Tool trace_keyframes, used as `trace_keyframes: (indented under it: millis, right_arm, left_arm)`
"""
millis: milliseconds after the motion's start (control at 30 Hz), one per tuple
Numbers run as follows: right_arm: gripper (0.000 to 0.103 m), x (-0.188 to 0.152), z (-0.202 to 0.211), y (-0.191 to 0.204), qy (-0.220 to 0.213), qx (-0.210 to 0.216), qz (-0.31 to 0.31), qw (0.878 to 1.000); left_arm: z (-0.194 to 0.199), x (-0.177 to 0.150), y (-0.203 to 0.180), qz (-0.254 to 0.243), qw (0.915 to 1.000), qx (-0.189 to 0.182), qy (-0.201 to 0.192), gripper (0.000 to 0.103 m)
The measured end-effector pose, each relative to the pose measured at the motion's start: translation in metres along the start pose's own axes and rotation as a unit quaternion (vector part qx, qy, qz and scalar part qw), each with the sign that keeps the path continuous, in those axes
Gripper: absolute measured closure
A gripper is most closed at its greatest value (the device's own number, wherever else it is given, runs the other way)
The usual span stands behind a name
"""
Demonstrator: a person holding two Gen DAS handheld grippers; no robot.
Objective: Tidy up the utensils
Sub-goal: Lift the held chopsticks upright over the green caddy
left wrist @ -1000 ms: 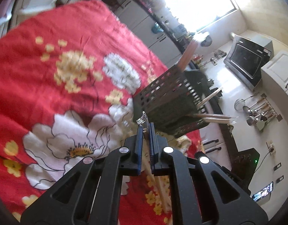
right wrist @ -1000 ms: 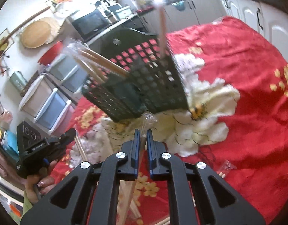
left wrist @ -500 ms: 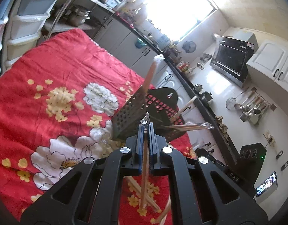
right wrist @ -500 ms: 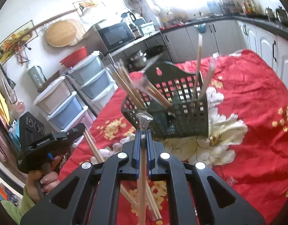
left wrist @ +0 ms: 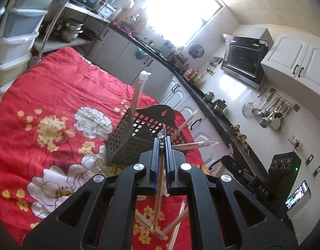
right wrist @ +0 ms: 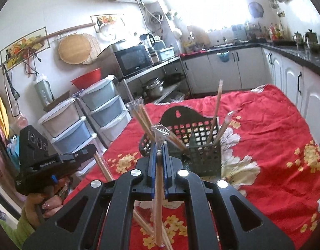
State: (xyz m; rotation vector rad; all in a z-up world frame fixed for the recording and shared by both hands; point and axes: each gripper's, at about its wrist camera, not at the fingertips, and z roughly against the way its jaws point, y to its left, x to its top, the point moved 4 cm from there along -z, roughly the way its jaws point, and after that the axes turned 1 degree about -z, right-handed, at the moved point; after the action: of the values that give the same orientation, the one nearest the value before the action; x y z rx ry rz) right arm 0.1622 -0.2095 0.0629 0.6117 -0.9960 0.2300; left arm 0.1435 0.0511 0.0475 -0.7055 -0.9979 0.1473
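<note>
Left gripper (left wrist: 162,143) at lower centre of the left wrist view, blue-padded fingers (left wrist: 155,162) clenched on a pair of pale wooden chopsticks in a clear plastic sleeve (left wrist: 158,193), hanging down past the frame's lower edge. Right gripper (right wrist: 159,152) likewise at lower centre of its own view, fingers clamped on a second sleeved wooden chopstick pair (right wrist: 158,204), crinkled wrapper tip poking above. Behind both, a dark perforated plastic utensil basket (right wrist: 203,158) standing on the red floral cloth (right wrist: 274,145), several wrapped chopsticks already leaning inside. More loose chopsticks lying crossed on the cloth at bottom centre. A hand (right wrist: 45,206) at lower left of the right view, gripping the other tool's handle.
</note>
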Motion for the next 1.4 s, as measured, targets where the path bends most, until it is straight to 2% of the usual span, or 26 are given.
trace_keyframes:
  millis: [433,933,1200,1400]
  right_arm:
    - [0.097,0.018,0.015,-0.007,-0.032,-0.016,-0.003,0.999]
    - [0.097,0.052,0.037,-0.006,-0.087,-0.037,0.014,0.995]
    - [0.097,0.075,0.048,-0.004,-0.12,-0.047,0.031,0.991]
    - [0.097,0.098,0.053,0.0,-0.152,-0.051,0.049,0.986]
  left_arm:
    - [-0.006,0.018,-0.029,-0.036,0.9992,-0.015,-0.011,0.101]
    - [-0.003,0.05,-0.057,-0.071,0.9963,-0.022,-0.043,0.101]
    - [0.003,0.073,-0.067,-0.09,0.9932,-0.01,-0.073,0.101]
    - [0.012,0.098,-0.078,-0.112,0.9876,0.008,-0.109,0.101]
